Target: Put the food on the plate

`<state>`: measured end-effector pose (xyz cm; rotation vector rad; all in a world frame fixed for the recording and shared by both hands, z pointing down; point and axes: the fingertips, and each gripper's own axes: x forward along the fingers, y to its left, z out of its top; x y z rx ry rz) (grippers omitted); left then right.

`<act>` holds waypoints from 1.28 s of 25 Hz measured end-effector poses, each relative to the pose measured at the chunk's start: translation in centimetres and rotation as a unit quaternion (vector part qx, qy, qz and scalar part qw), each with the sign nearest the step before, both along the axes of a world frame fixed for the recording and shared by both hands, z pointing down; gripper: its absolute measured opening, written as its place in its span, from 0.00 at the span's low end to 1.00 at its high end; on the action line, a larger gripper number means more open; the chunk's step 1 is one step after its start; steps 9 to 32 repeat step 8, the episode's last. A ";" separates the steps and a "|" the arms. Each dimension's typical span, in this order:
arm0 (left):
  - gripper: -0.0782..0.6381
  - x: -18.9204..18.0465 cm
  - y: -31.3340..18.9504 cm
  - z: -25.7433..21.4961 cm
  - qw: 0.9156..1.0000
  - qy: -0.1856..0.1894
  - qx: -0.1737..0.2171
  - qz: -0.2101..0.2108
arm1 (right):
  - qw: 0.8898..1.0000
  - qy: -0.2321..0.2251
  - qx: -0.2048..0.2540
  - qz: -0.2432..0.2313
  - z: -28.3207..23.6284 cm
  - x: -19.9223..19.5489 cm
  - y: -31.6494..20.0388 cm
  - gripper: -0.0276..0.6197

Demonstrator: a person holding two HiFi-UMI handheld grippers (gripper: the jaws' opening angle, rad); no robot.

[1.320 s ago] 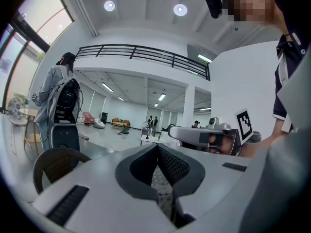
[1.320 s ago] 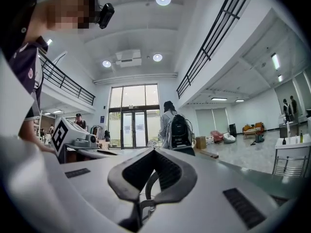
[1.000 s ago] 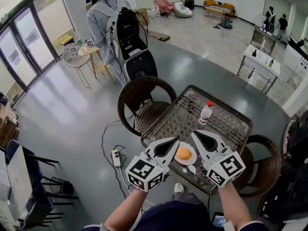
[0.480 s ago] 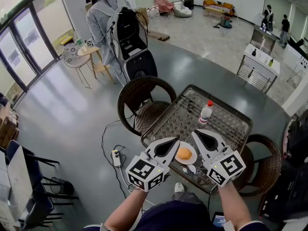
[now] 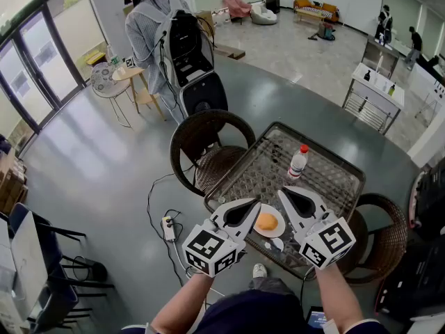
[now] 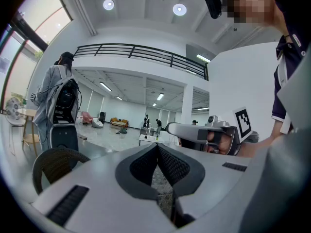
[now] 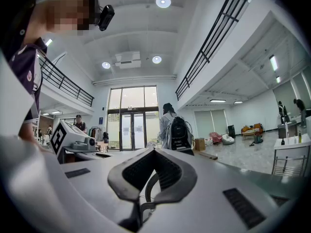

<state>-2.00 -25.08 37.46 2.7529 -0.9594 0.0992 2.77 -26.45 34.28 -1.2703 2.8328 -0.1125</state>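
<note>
orange and round, the piece of food (image 5: 266, 221) lies on a small white plate (image 5: 277, 231) near the close edge of a glass-topped table (image 5: 327, 186) in the head view. a plastic bottle (image 5: 297, 162) with a red cap stands further in, well apart from the plate. a wicker chair (image 5: 208, 141) is drawn up at the table's far left side, and a person (image 5: 156, 26) with a backpack stands beyond it, facing away. the left gripper (image 5: 254, 203) is held just left of the plate and the right gripper (image 5: 281, 193) just right of it, with their tips angled toward each other. neither seems to touch the plate or the food.

since the food already sits on the plate, the task looks done, or not under way. the sensible thing now is probably to keep both grippers steady and clear, and to draw them back without brushing the plate's rim or nudging it toward the table edge.

in the left gripper view, the two dark ribbed pads meet along a thin seam. nothing is between them, so this gripper is closed and empty. the right gripper shows off to the side.

in the right gripper view, the pads likewise press together with nothing caught between them. only the room lies ahead.
</note>
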 end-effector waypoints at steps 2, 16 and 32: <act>0.12 -0.1 -0.1 0.0 1.000 0.000 0.000 0.000 | 1.000 0.000 0.000 0.000 0.0 -0.1 -0.1 0.05; 0.12 0.0 -0.1 0.2 1.000 0.000 -0.001 0.000 | 1.000 -0.001 0.001 0.001 0.0 0.0 -0.1 0.05; 0.12 0.0 -0.1 0.2 1.000 0.000 -0.001 0.000 | 1.000 -0.001 0.001 0.001 0.0 0.0 -0.1 0.05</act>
